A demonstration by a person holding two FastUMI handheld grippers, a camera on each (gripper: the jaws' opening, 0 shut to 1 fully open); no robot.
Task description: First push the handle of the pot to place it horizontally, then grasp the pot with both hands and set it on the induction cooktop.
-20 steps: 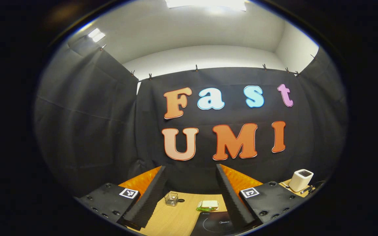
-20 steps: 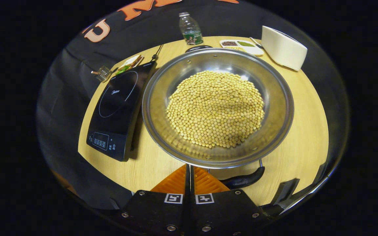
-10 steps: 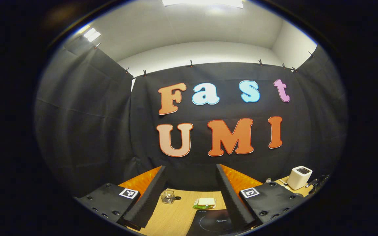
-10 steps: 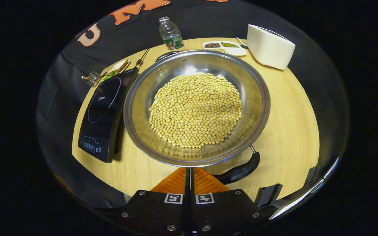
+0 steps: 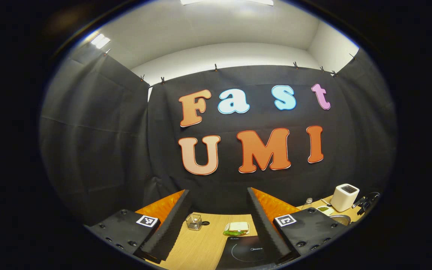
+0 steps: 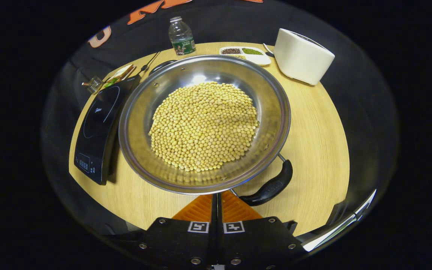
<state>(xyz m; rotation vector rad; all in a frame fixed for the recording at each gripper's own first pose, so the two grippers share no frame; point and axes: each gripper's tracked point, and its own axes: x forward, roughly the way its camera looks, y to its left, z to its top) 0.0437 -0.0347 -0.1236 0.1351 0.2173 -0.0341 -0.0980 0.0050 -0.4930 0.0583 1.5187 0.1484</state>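
In the right gripper view a wide steel pot (image 6: pixel 276 97) heaped with soybeans (image 6: pixel 204 125) sits on the wooden table. Its near black handle (image 6: pixel 270 185) points to the lower right, and its far handle (image 6: pixel 163 65) is at the upper left. My right gripper (image 6: pixel 216 198) is shut with nothing in it. Its tips reach under the pot's near rim, just left of the near handle; I cannot tell whether they touch it. The black induction cooktop (image 6: pixel 98 123) lies left of the pot. My left gripper (image 5: pixel 218 193) is open and held high over the cooktop (image 5: pixel 246 253), with the pot's rim (image 5: pixel 338 219) far right.
A white box-shaped appliance (image 6: pixel 302 56), a divided dish of grains (image 6: pixel 246 54) and a plastic bottle (image 6: pixel 181 37) stand behind the pot. A sandwich (image 5: pixel 237 227) and a small wire holder (image 5: pixel 193 221) lie beyond the cooktop. The table's edge curves close around.
The pot has turned counterclockwise in the right gripper view, its near handle swinging right and away. Pot and cooktop slid left in that view. The left gripper view swung slightly right.
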